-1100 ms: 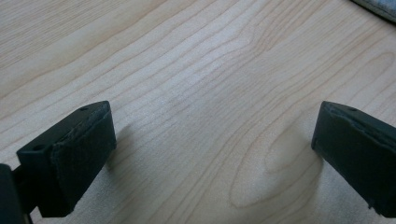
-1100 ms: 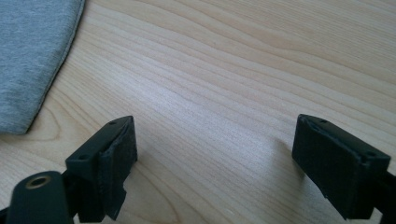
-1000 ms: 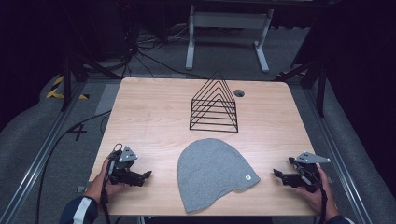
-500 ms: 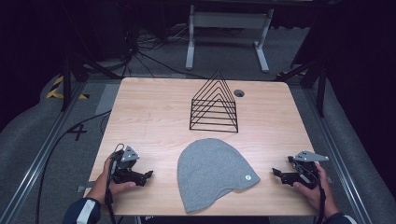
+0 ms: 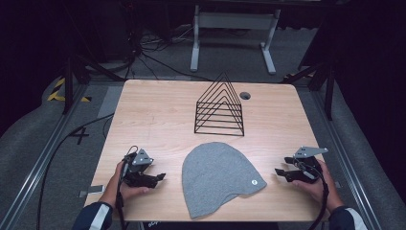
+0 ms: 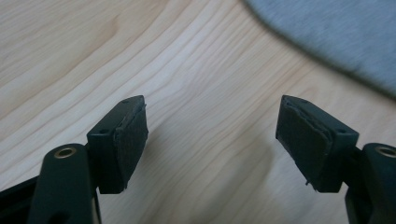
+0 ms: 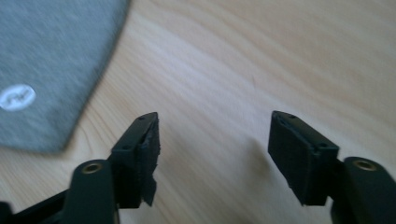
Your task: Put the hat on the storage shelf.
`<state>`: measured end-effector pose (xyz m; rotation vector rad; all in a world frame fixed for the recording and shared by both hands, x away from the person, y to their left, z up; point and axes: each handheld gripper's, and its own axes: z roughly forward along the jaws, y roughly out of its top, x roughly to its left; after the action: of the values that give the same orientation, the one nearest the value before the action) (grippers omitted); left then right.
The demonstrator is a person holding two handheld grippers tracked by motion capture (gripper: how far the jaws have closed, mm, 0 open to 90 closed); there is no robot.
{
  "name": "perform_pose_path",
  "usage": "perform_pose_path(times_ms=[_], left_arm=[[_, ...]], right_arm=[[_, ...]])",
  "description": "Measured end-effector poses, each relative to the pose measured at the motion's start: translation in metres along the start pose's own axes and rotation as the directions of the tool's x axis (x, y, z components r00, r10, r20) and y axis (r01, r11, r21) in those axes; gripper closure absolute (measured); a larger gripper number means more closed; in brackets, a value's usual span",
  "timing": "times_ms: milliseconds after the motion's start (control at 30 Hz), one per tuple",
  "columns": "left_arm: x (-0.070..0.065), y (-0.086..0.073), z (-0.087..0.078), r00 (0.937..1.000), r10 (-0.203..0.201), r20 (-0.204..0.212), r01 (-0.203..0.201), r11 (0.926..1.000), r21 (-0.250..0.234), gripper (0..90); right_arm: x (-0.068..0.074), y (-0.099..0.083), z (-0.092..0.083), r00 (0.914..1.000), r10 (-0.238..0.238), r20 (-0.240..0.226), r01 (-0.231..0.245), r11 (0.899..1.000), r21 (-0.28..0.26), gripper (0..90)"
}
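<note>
The grey hat (image 5: 218, 177) lies flat at the table's (image 5: 158, 115) near edge, midway along it. The left gripper (image 5: 160, 178) and right gripper (image 5: 279, 172) flank it near the front corners, held low and pointing inward. Both have just been closing, jaws apart with nothing between them.
</note>
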<state>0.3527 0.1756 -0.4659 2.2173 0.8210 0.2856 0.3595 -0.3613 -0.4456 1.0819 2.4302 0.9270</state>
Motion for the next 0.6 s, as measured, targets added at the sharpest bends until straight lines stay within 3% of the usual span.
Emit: perform_pose_path(times_ms=[133, 167, 233, 300, 367, 433, 500, 567, 600], left_arm=[[-0.025, 0.014, 0.003, 0.9968, 0.053, 0.06, -0.051, 0.9984, -0.024, 26.4], [-0.034, 0.017, 0.006, 0.994, 0.073, 0.081, -0.071, 0.9971, -0.027, 26.0], [-0.048, 0.022, 0.011, 0.9895, 0.102, 0.102, -0.101, 0.9947, -0.02, 25.9], [-0.059, 0.026, 0.017, 0.9846, 0.125, 0.122, -0.125, 0.9921, -0.006, 25.5], [-0.068, 0.029, 0.025, 0.9809, 0.153, 0.12, -0.155, 0.9878, 0.012, 25.3], [-0.075, 0.03, 0.03, 0.9778, 0.188, 0.093, -0.19, 0.9814, 0.023, 26.2], [-0.079, 0.03, 0.036, 0.9671, 0.248, 0.057, -0.251, 0.9665, 0.053, 26.2], [-0.078, 0.03, 0.036, 0.9632, 0.262, 0.061, -0.265, 0.9631, 0.049, 25.6], [-0.077, 0.03, 0.037, 0.9643, 0.26, 0.053, -0.262, 0.9642, 0.042, 25.3]], right_arm=[[0.013, 0.024, 0.008, 0.9966, -0.076, -0.031, 0.075, 0.997, -0.033, 45.4], [0.023, 0.037, 0.016, 0.9921, -0.114, -0.052, 0.112, 0.993, -0.045, 50.7], [0.026, 0.042, 0.019, 0.9897, -0.129, -0.063, 0.126, 0.991, -0.052, 52.7], [0.039, 0.056, 0.031, 0.9807, -0.177, -0.083, 0.171, 0.983, -0.072, 58.3], [0.049, 0.068, 0.044, 0.973, -0.205, -0.105, 0.198, 0.977, -0.075, 63.2], [0.056, 0.075, 0.053, 0.9683, -0.221, -0.115, 0.213, 0.974, -0.078, 66.1], [0.061, 0.081, 0.061, 0.963, -0.239, -0.125, 0.231, 0.97, -0.075, 68.5], [0.065, 0.083, 0.068, 0.9594, -0.246, -0.138, 0.24, 0.969, -0.06, 69.2], [0.067, 0.083, 0.07, 0.9573, -0.251, -0.144, 0.246, 0.968, -0.051, 69.2]])
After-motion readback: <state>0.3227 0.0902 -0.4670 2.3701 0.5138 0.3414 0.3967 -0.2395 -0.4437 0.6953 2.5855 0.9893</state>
